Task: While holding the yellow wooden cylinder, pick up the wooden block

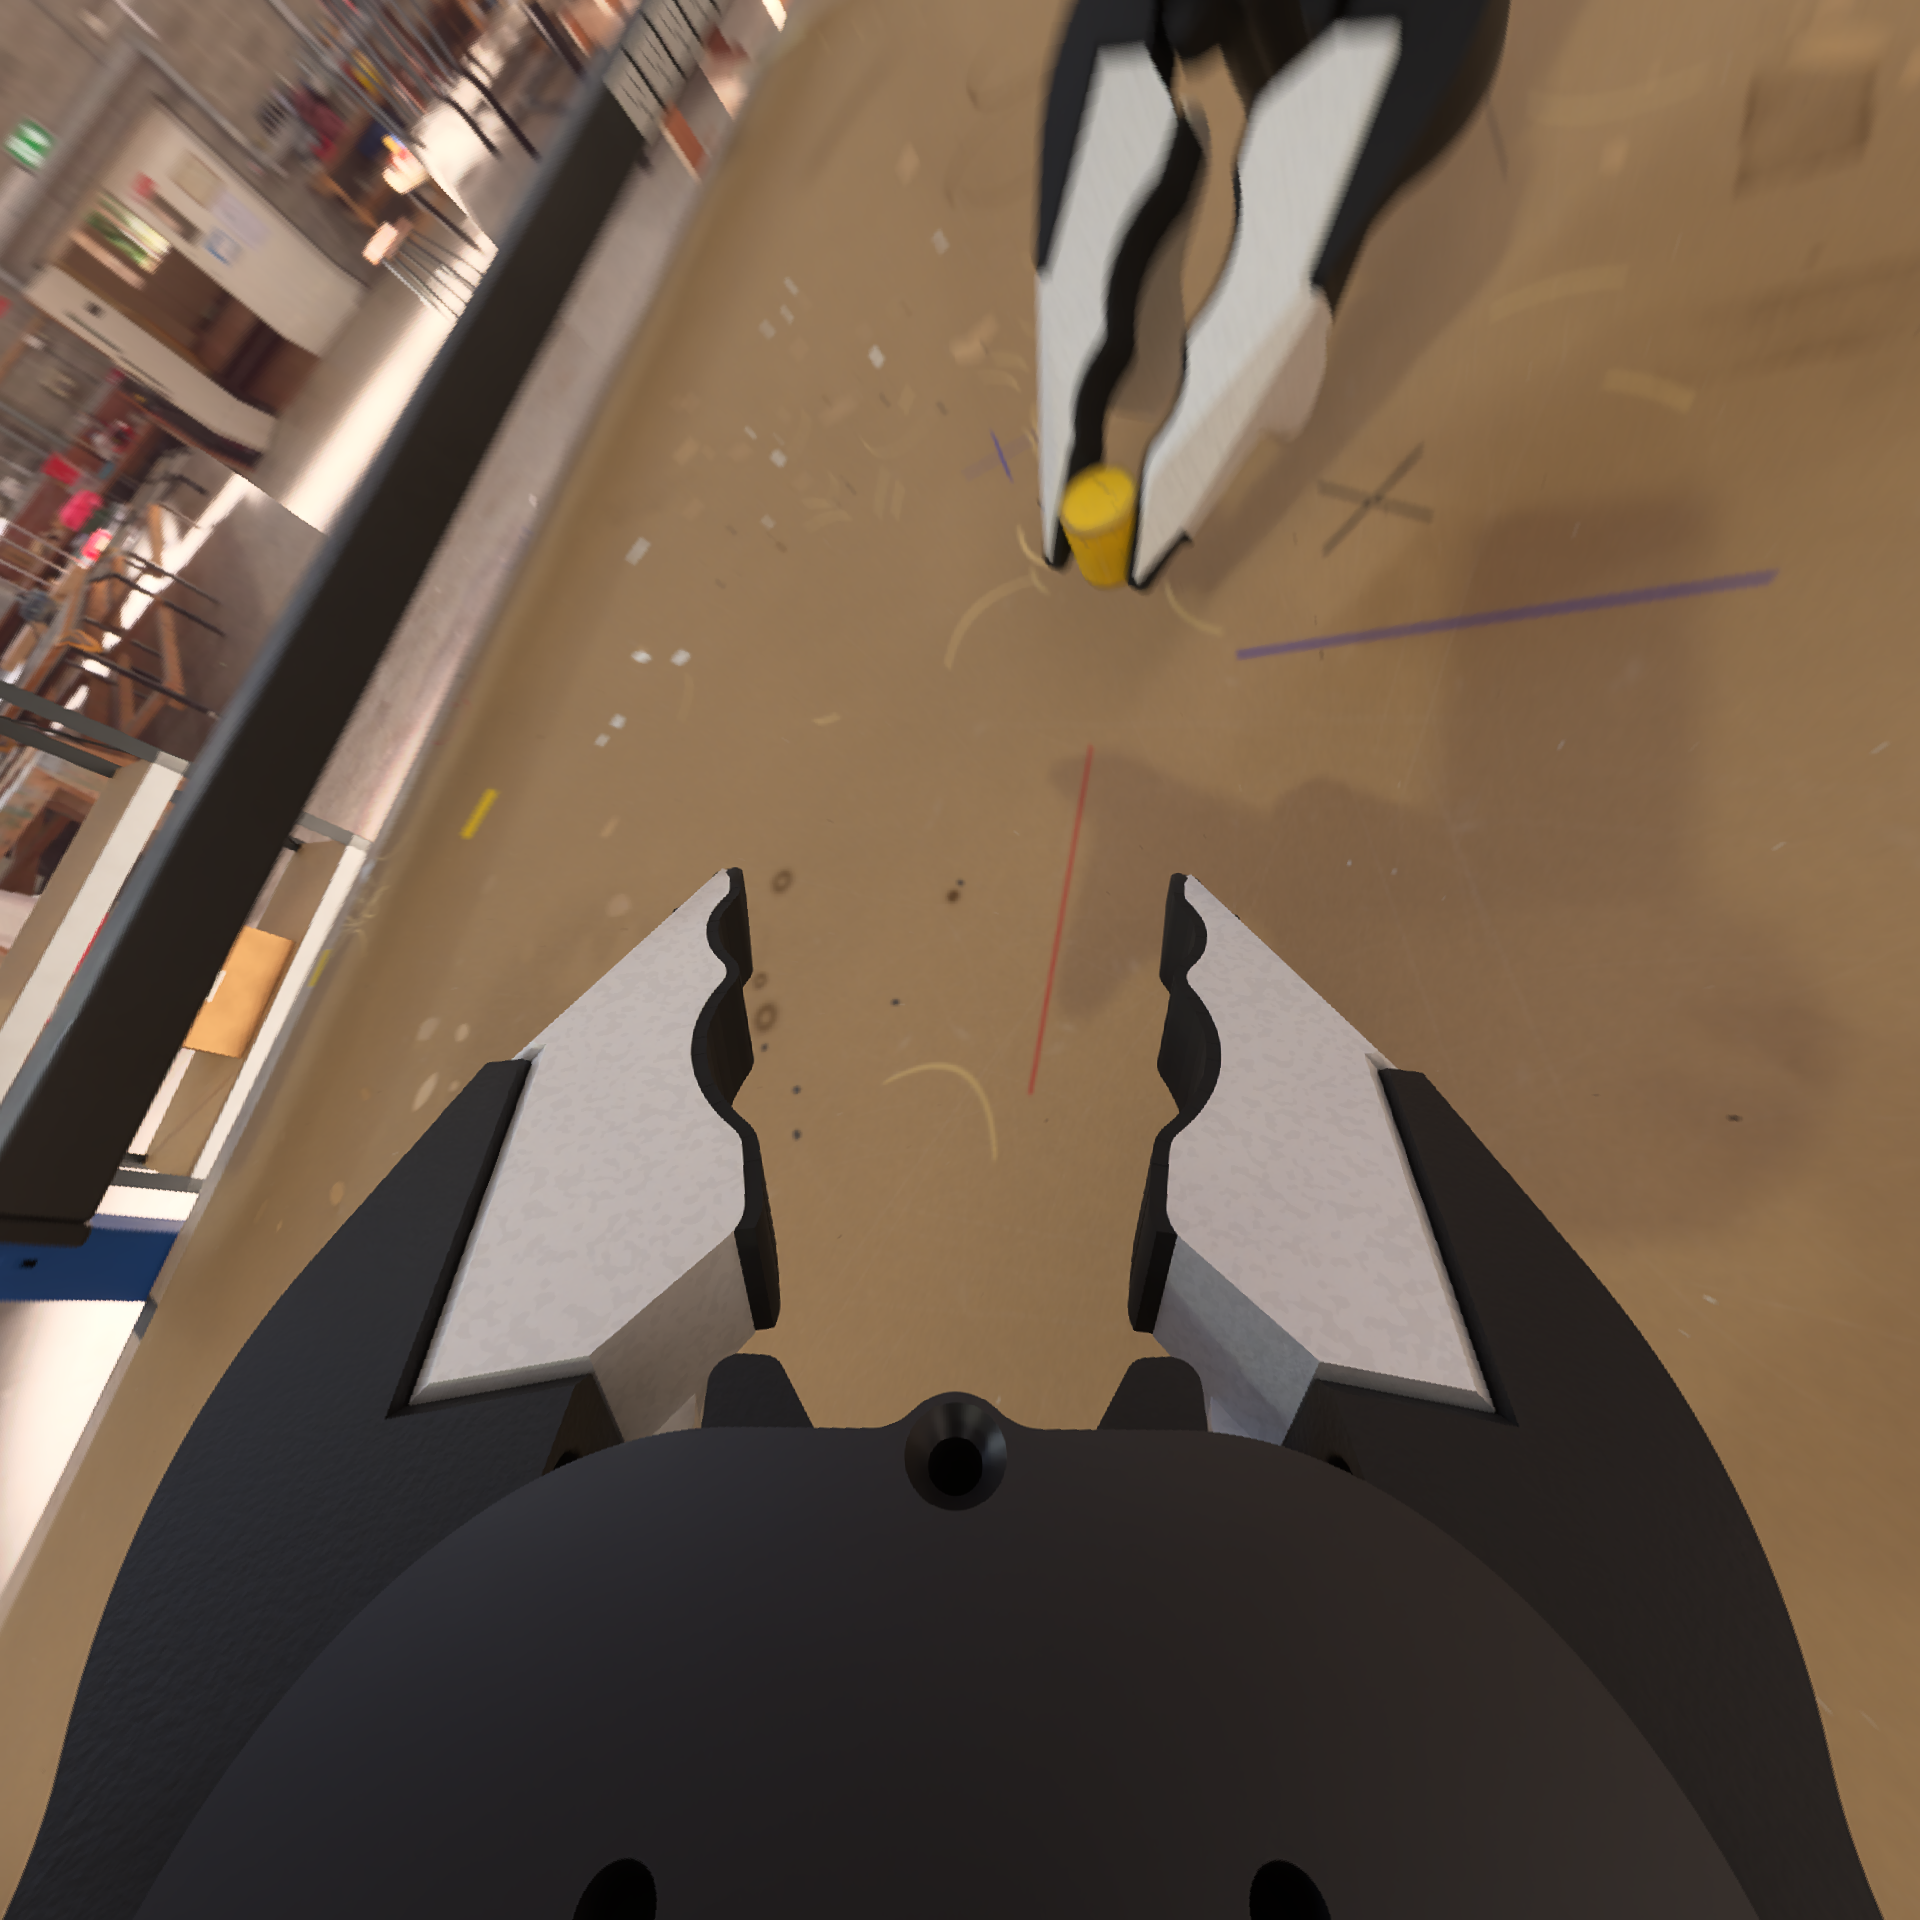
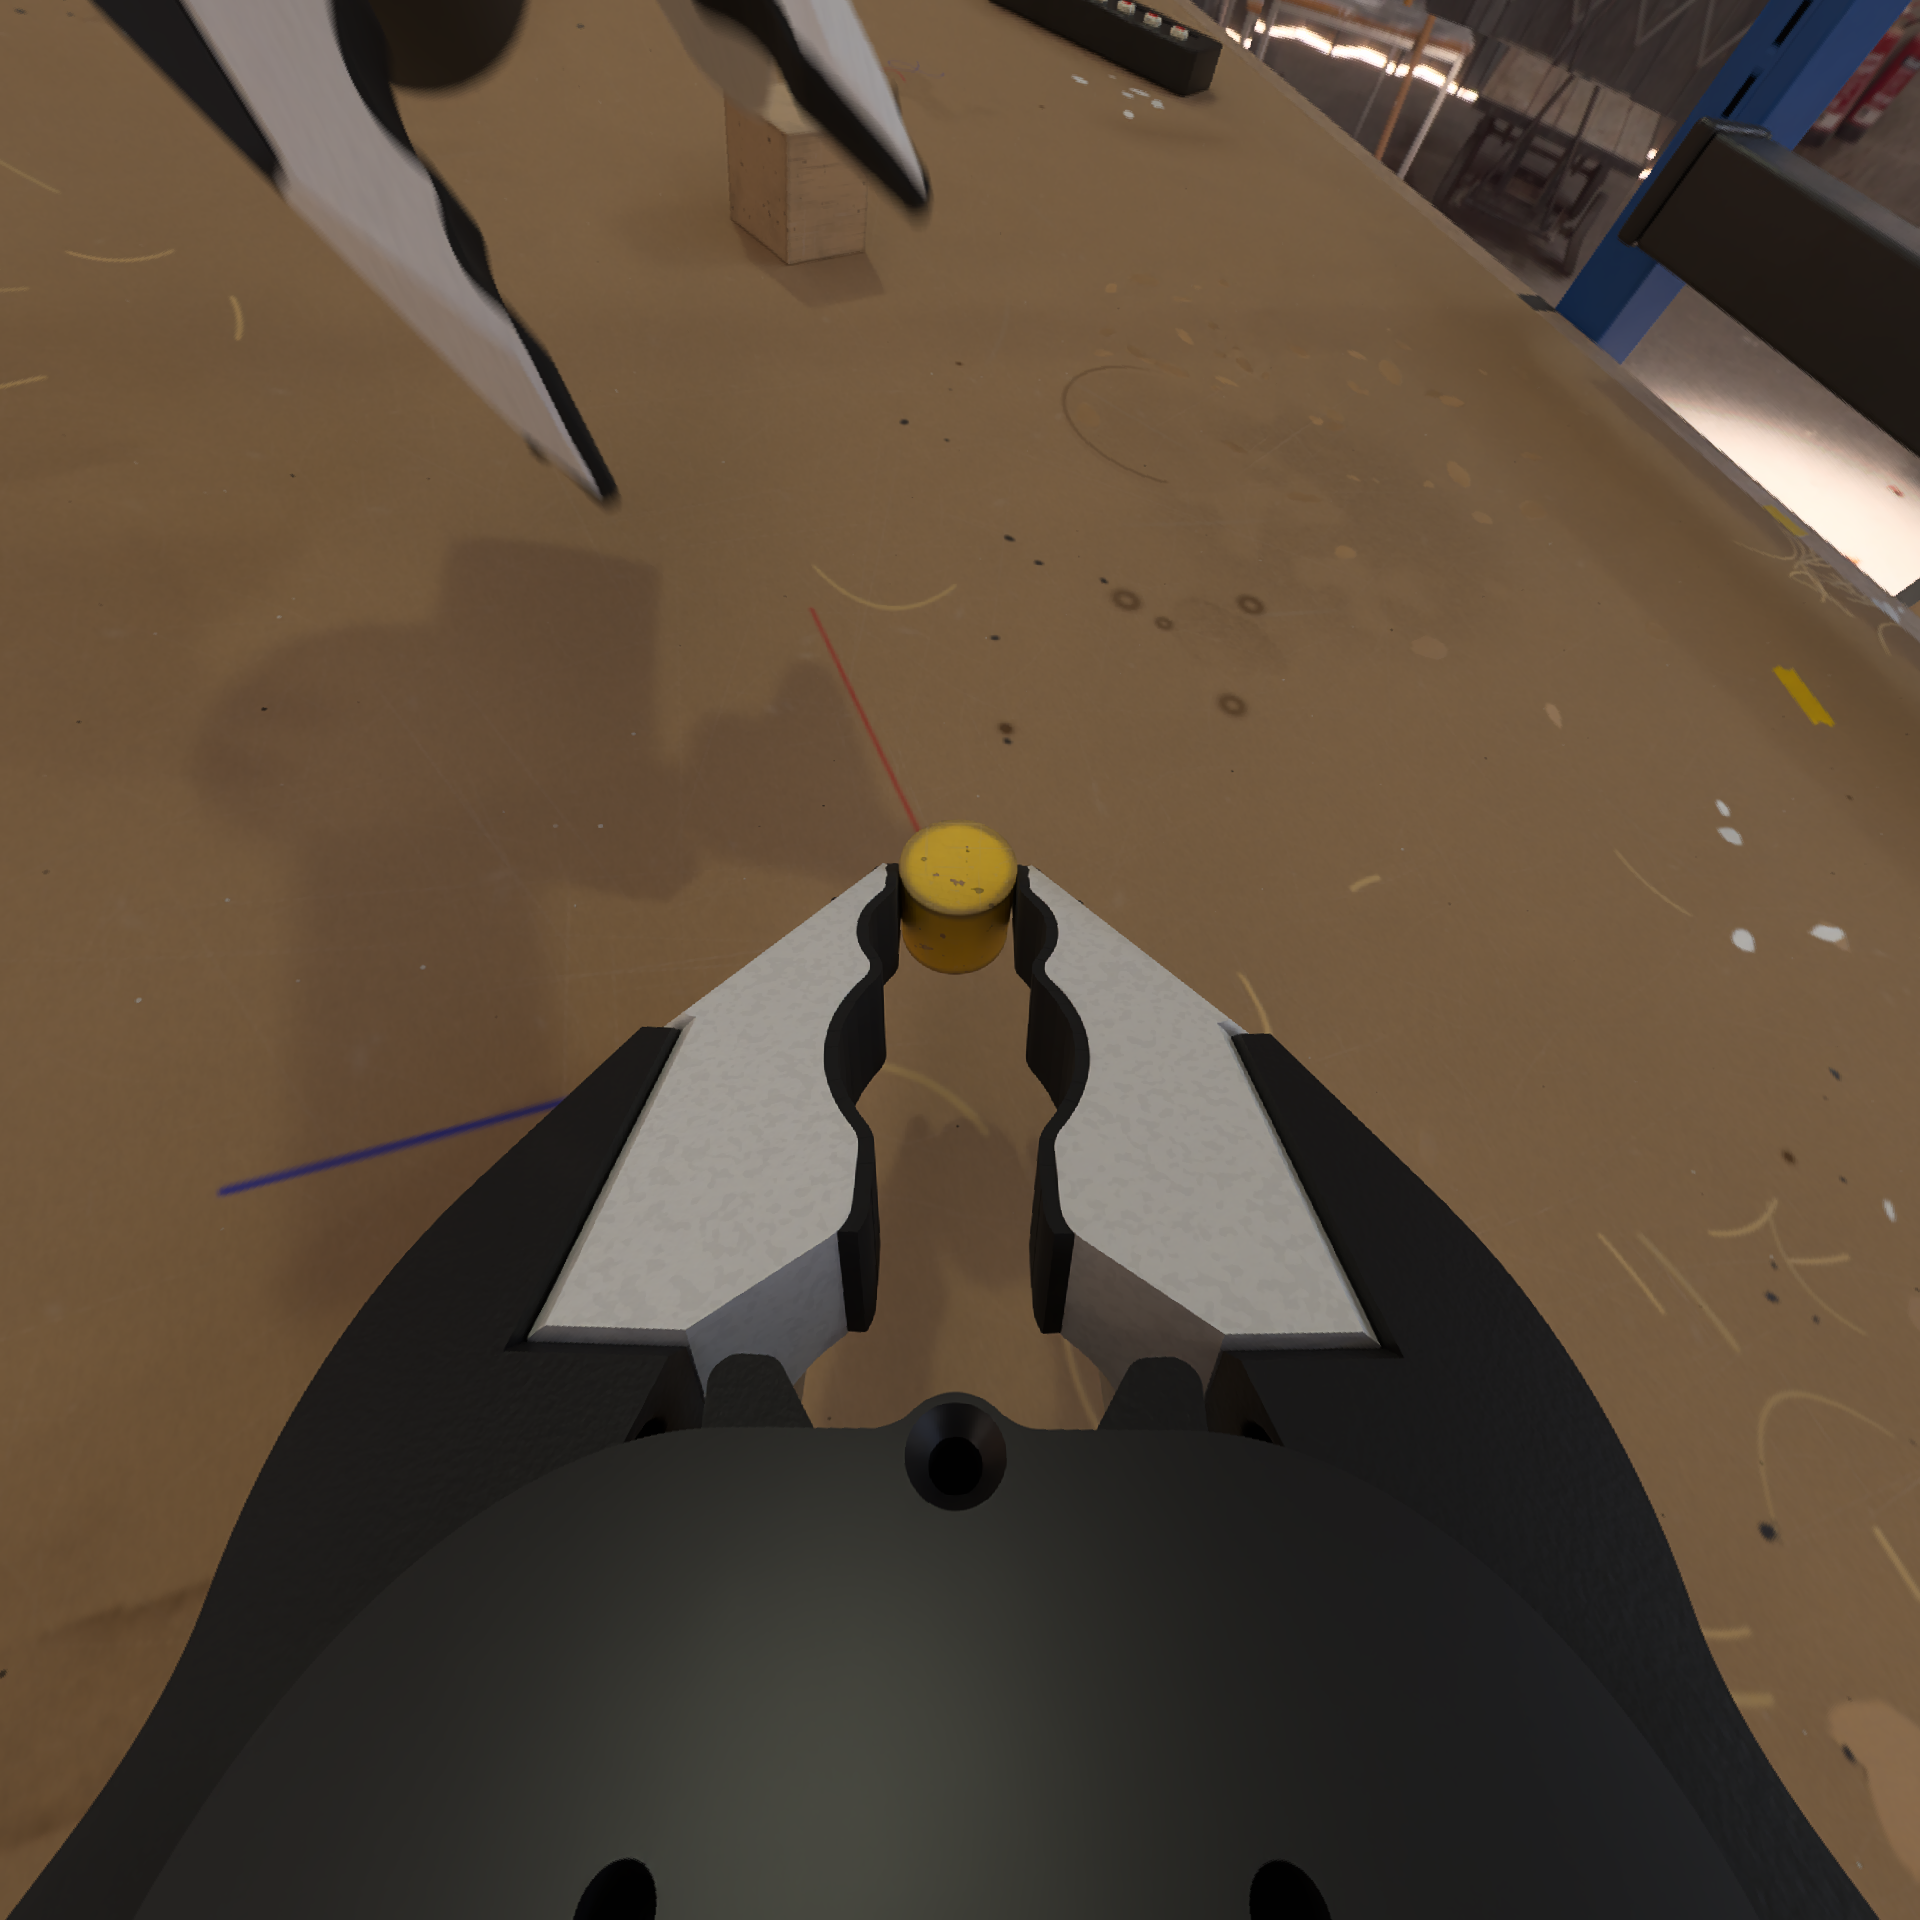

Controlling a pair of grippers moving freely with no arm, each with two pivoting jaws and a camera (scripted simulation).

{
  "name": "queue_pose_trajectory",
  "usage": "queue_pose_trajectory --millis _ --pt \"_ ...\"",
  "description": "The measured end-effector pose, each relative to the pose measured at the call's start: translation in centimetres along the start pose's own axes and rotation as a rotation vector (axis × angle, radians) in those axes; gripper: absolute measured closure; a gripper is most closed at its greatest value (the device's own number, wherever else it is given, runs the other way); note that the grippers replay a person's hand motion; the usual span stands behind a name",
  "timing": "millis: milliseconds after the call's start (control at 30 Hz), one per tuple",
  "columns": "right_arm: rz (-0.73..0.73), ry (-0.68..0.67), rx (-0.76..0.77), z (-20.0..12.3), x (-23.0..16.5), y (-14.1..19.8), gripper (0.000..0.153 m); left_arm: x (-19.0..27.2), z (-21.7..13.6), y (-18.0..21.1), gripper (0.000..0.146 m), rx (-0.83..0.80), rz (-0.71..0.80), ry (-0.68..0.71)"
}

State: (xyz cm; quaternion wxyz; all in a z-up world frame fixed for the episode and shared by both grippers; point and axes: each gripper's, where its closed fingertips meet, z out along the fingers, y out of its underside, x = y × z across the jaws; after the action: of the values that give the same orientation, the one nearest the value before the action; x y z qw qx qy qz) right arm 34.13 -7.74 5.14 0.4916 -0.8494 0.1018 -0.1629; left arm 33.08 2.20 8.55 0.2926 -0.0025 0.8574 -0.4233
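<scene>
My right gripper (image 2: 956, 883) is shut on the yellow wooden cylinder (image 2: 956, 899), gripped at the fingertips above the brown table. In the left wrist view that gripper (image 1: 1099, 566) shows ahead, holding the cylinder (image 1: 1099, 525). My left gripper (image 1: 956, 883) is open and empty, above the table. In the right wrist view it (image 2: 764, 343) hangs at the top left, jaws wide apart. The pale wooden block (image 2: 795, 187) stands on the table behind it, partly hidden by one finger. The block does not show in the left wrist view.
The brown tabletop (image 2: 1351, 727) has scratches, a red line (image 2: 862, 717) and a blue line (image 2: 384, 1148). A black bar (image 2: 1122, 36) lies at the far edge. The table edge (image 2: 1714, 436) runs along the right, with a blue post (image 2: 1704, 166) beyond. A dark rail (image 1: 343, 644) borders the table.
</scene>
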Motion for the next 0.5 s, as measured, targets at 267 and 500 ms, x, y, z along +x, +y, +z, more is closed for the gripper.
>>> queue_pose_trajectory --millis 267,500 --pt "-0.001 0.0 -0.001 0.0 0.0 0.0 0.132 -8.6 -13.5 2.1 0.066 0.002 -0.169 -0.178" --pt "0.011 -0.001 0.013 -0.1 0.1 -0.1 0.132 -11.1 -16.4 16.8 0.063 -0.536 -0.329 0.083"
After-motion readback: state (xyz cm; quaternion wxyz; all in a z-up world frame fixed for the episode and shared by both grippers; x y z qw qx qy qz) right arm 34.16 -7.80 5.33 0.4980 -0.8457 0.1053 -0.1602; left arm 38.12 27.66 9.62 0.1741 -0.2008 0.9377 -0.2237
